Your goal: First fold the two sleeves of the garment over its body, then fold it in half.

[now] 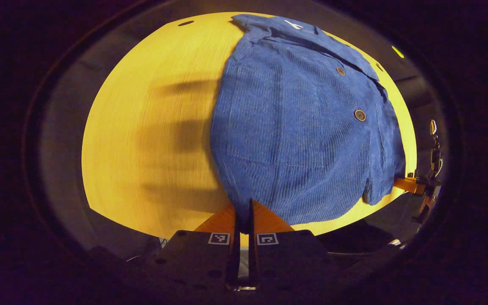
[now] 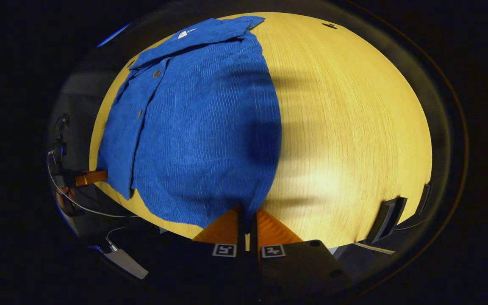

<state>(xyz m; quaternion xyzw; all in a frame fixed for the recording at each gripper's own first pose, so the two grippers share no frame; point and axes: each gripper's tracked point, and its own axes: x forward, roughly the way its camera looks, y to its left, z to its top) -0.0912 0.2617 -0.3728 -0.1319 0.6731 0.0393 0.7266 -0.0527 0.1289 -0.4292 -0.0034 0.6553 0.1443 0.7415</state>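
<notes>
A blue corduroy garment lies flat on the yellow wooden table, collar far from me and hem near. Its buttoned front faces up. My left gripper is shut on the near left corner of the hem. Farther off at the right, the right gripper's fingers meet the hem's other corner. In the right gripper view the garment covers the left half of the table. My right gripper is shut on its near hem corner, and the left gripper's fingers hold the opposite corner.
Bare tabletop stretches beside the garment on each outer side. A black block stands off the table's near right edge. A small dark hole marks the far tabletop. Cables hang near the left gripper.
</notes>
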